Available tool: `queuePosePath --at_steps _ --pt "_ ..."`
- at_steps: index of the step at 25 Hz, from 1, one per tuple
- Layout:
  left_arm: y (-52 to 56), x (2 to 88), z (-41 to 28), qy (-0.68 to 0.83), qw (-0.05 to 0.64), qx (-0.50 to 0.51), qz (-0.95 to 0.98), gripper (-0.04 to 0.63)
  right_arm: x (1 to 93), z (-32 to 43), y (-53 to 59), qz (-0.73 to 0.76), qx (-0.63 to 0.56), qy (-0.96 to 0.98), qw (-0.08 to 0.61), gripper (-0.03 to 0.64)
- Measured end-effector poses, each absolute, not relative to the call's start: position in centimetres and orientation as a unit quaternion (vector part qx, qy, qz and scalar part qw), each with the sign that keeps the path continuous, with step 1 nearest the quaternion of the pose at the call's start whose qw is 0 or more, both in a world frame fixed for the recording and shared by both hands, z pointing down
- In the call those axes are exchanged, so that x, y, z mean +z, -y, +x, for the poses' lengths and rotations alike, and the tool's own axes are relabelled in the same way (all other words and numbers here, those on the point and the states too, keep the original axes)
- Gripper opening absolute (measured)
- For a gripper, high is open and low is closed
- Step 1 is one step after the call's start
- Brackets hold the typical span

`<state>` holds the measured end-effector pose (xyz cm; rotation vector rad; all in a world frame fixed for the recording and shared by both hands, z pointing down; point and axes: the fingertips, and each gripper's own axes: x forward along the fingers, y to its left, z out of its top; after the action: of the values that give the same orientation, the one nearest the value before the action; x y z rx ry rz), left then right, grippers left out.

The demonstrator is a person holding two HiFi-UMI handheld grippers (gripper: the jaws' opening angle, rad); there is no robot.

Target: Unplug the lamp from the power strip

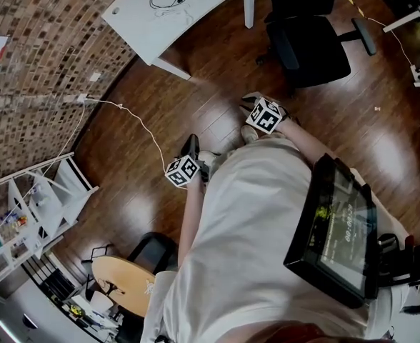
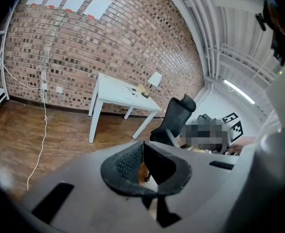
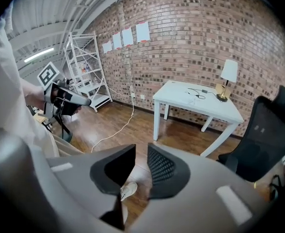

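Lamp [image 3: 228, 73] upright on white table [image 3: 179, 95], at end nearest brick wall [image 3: 205, 33]. Well apart from both grippers.
Right gripper [image 3: 141, 155]: unclenched, narrow gap between jaws, nothing in it; shoe [image 3: 128, 191] and wood floor [image 3: 181, 135] below. Lamp lies beyond it, up and to the right in the right gripper view.
Left gripper [image 2: 142, 152]: jaws together, empty.
White cord [image 1: 142, 123] trails over floor from wall; near end hidden behind left gripper in head view.

Head view: white rectangular table [image 1: 168, 20] cut off by top edge. Lower end of thin white floor cable [image 1: 142, 127] hidden behind left gripper [image 1: 190, 148]; wall end too small to tell.
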<state>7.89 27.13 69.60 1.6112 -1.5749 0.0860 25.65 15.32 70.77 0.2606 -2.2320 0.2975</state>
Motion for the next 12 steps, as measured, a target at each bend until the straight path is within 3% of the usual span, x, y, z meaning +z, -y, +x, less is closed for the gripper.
queuePosePath --at_steps 12 --pt "-27.4 69.7 8.6 0.635 0.428 0.044 0.642 0.003 71.3 25.8 -14.8 0.105 0.11 0.894 0.422 0.048"
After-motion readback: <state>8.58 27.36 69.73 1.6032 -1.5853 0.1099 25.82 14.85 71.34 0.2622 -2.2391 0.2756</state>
